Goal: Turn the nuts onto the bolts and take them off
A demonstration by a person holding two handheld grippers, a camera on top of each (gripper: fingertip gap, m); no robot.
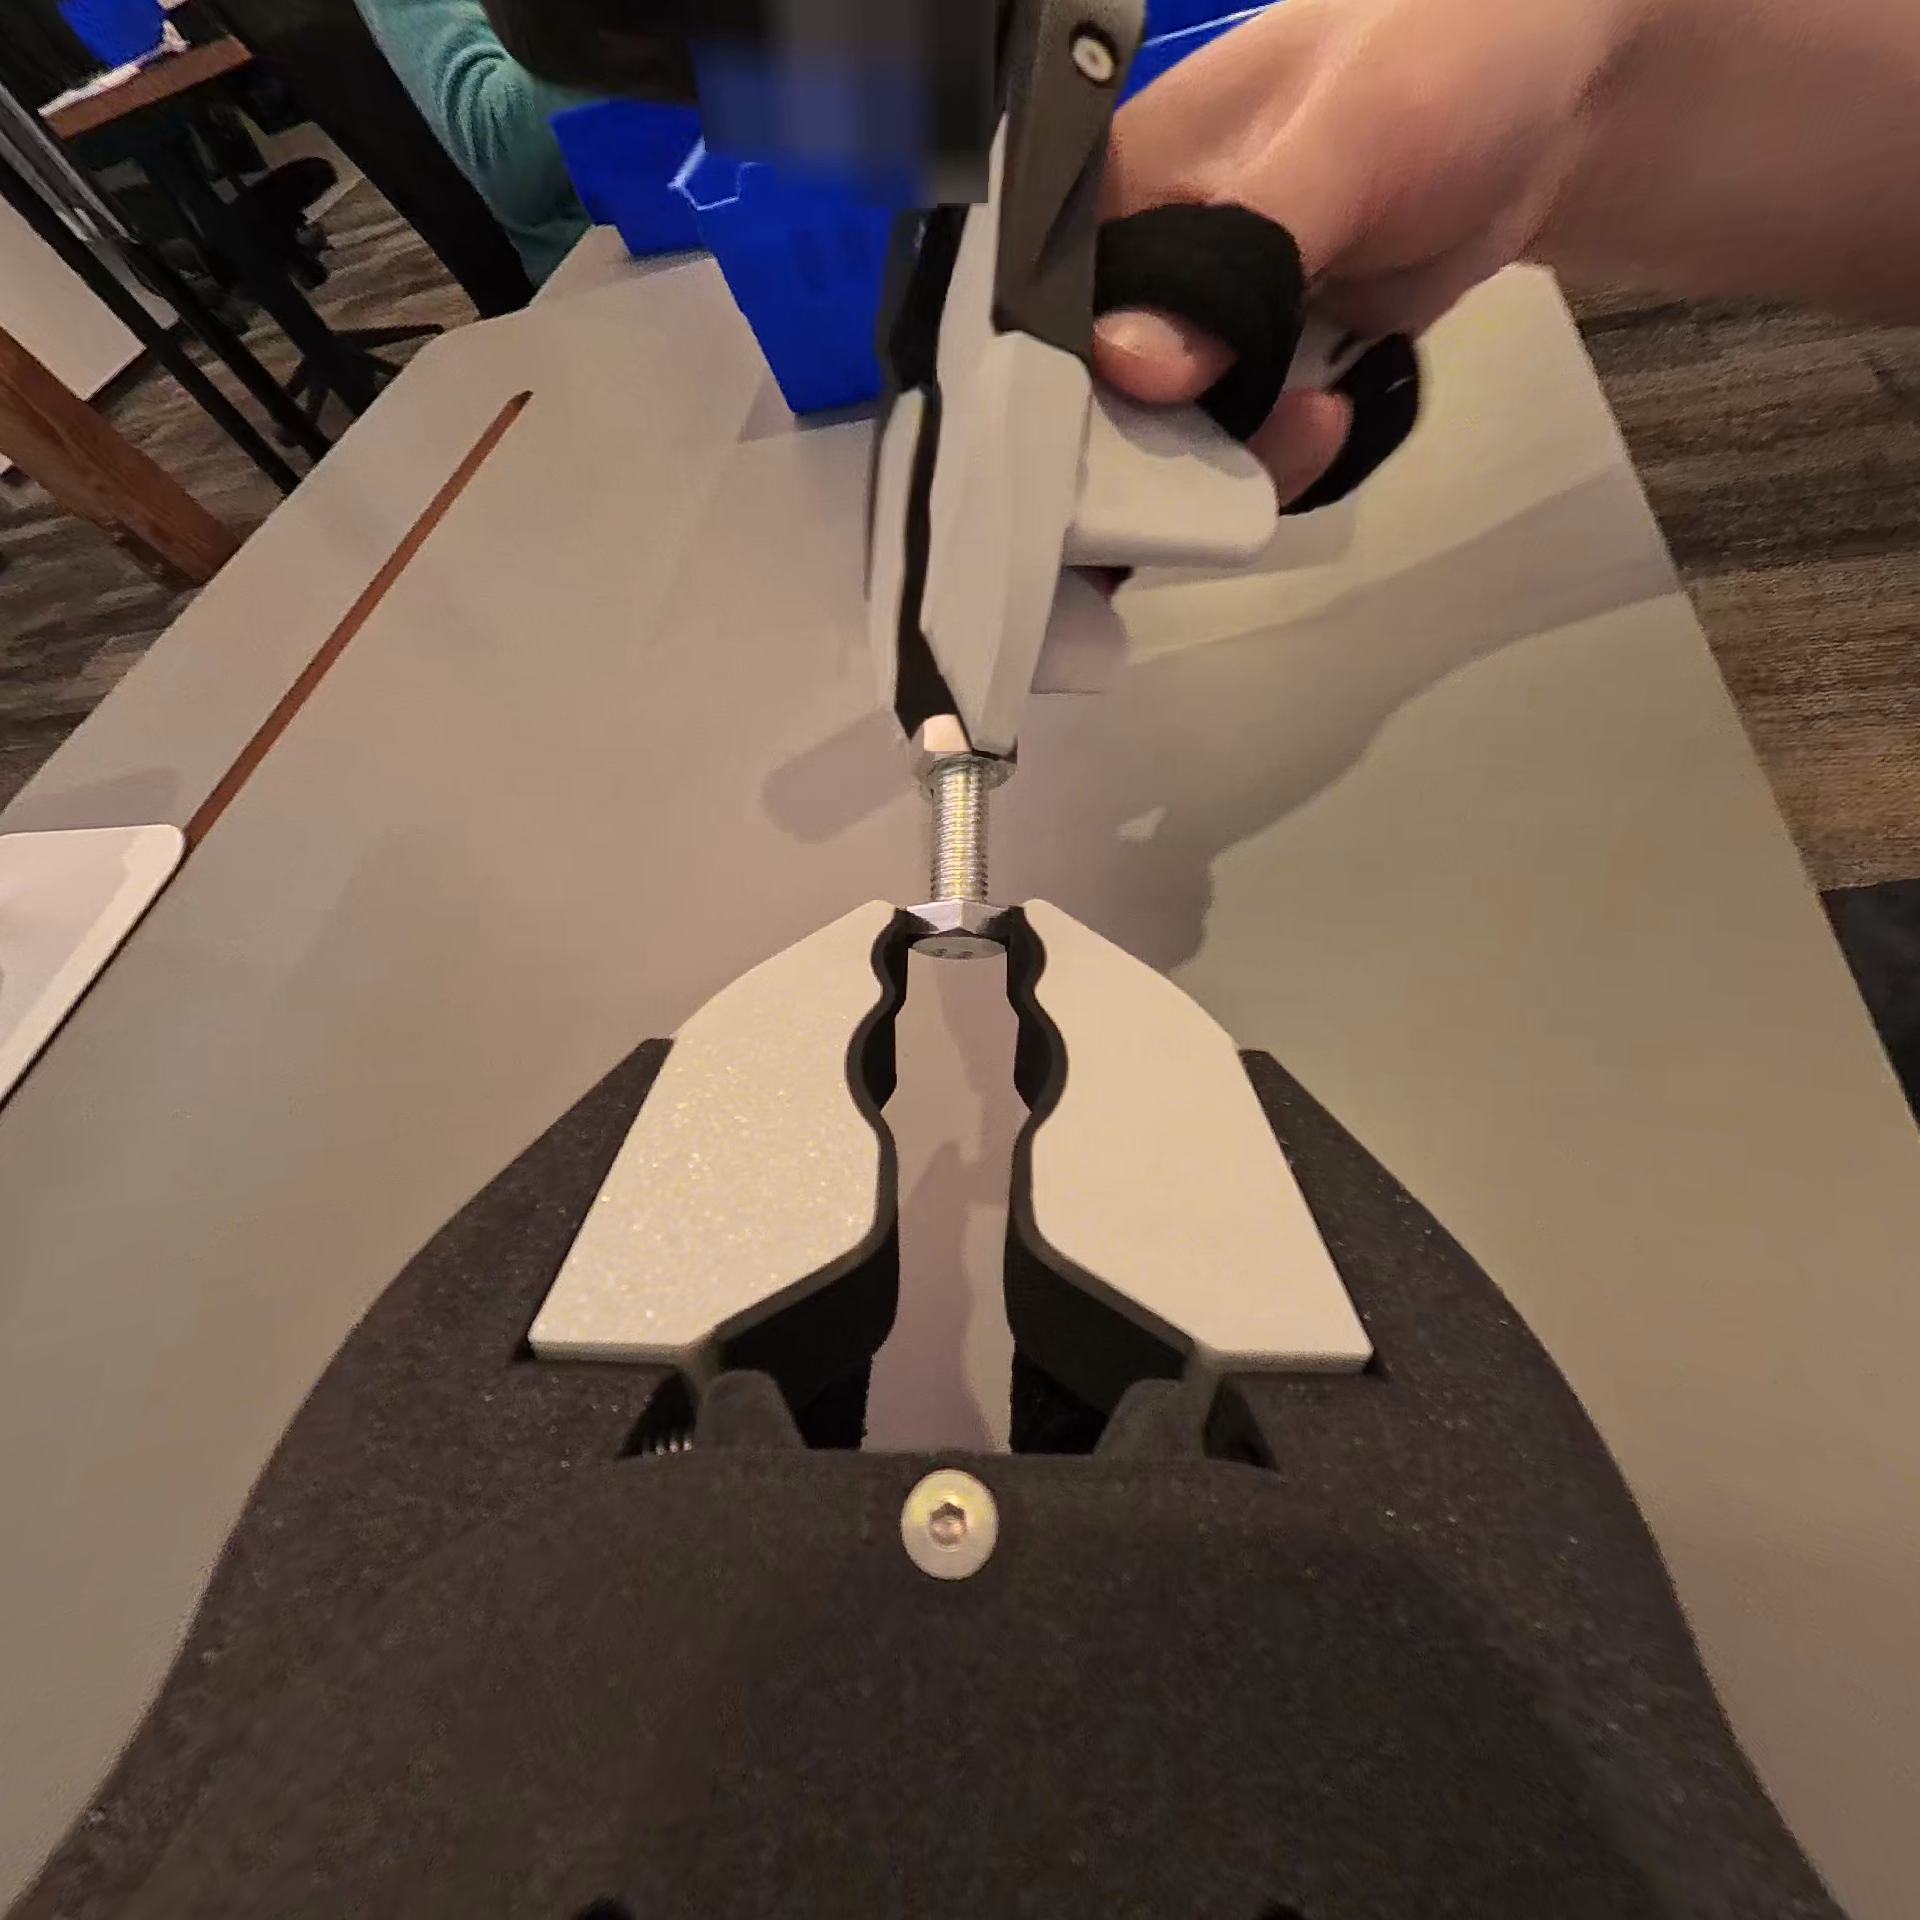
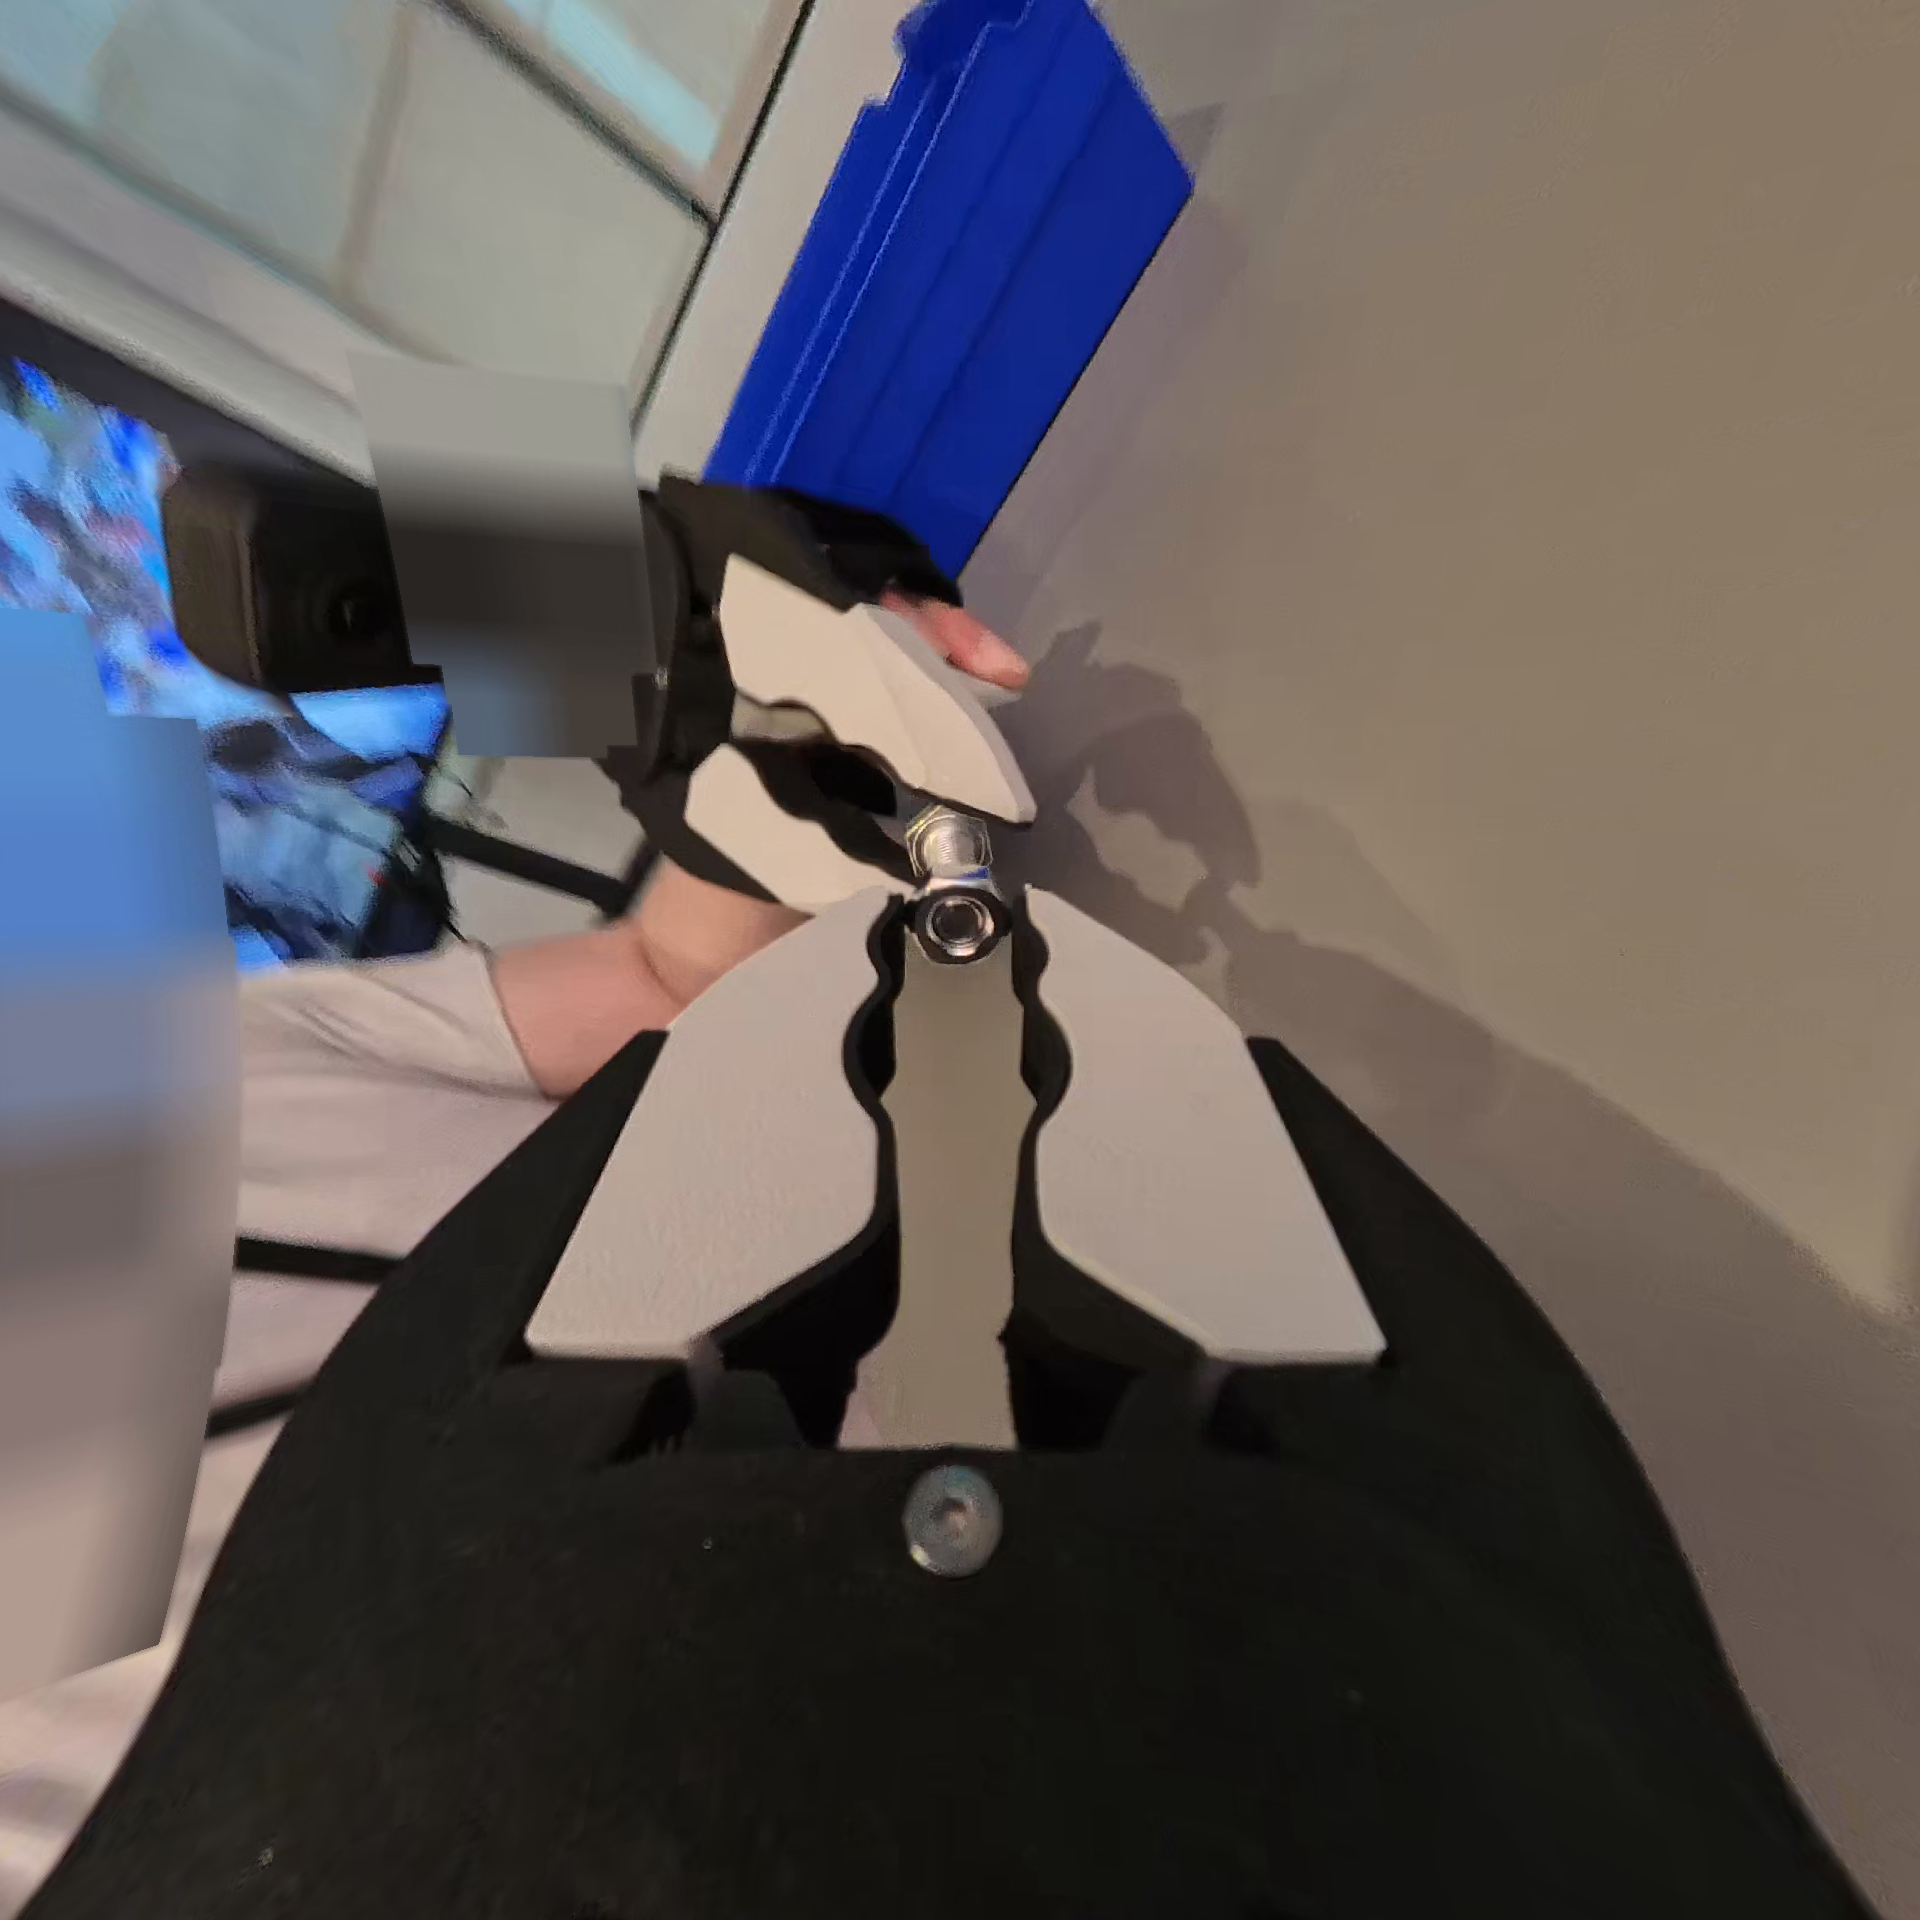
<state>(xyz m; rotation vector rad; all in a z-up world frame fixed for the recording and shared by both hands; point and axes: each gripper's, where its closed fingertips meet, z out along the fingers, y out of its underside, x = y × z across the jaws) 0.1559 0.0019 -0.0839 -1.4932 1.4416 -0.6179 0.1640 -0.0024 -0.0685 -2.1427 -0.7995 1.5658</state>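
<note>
left claw [image 1: 956, 925] pinches the bolt [image 1: 961, 831] head; right claw [image 2: 954, 920] clamps the nut [image 2: 956, 920] at the tip. keep both axes aligned, twist gently.

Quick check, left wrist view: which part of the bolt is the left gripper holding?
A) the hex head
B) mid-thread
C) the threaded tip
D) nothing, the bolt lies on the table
A: the left gripper is shut on the hex head of the bolt, while the right gripper holds the nut at the threaded far end.
</note>
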